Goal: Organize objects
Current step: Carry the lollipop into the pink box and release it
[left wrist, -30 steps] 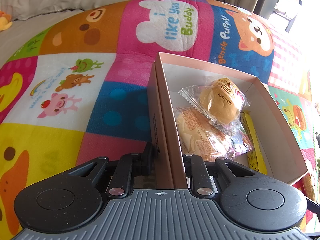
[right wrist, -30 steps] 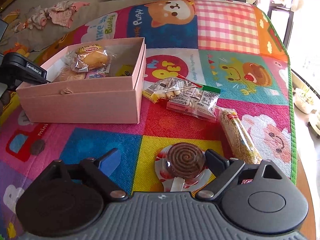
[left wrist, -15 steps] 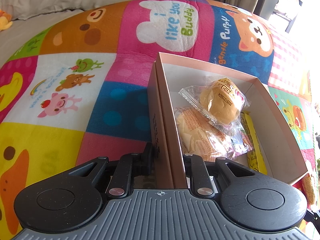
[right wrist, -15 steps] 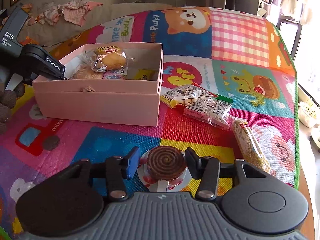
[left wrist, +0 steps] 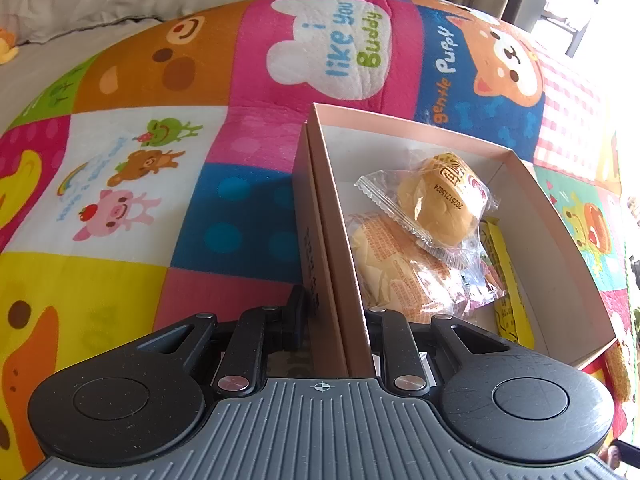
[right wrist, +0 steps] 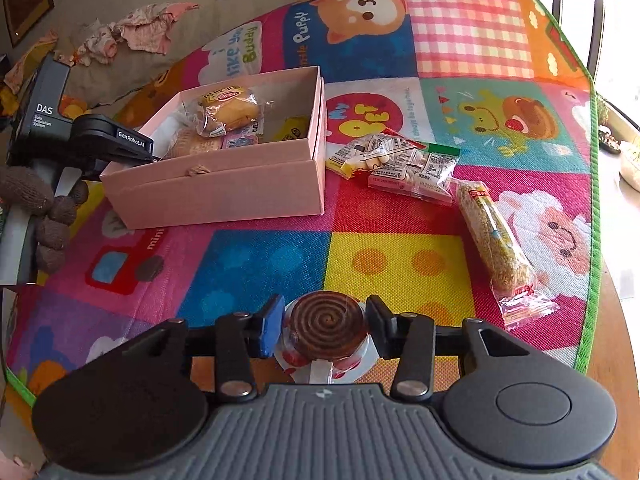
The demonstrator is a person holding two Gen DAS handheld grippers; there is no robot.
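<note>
1. The right gripper (right wrist: 326, 330) has its fingers (right wrist: 271, 325) closed snugly on the round brown spiral-patterned lollipop in its clear wrapper (right wrist: 327, 326), lifted just above the patchwork cartoon play mat (right wrist: 396, 256), on the near side of the open pink cardboard box (right wrist: 224, 196).
2. The left gripper (left wrist: 335, 320) has its fingers (left wrist: 297, 312) pinched on the box's near wall (left wrist: 340, 264), steadying it.
3. To do this step well, I judge: carry the lollipop up over the box rim, keep it level, and let go over the bare floor at the box's far end.
4. Counted in the box: two wrapped buns (left wrist: 438, 204), one yellow packet (left wrist: 504, 276), one small pink pack (right wrist: 240, 141).
5. Right of the box on the mat: two clear snack packets (right wrist: 400, 164), one long grain bar (right wrist: 494, 240).
</note>
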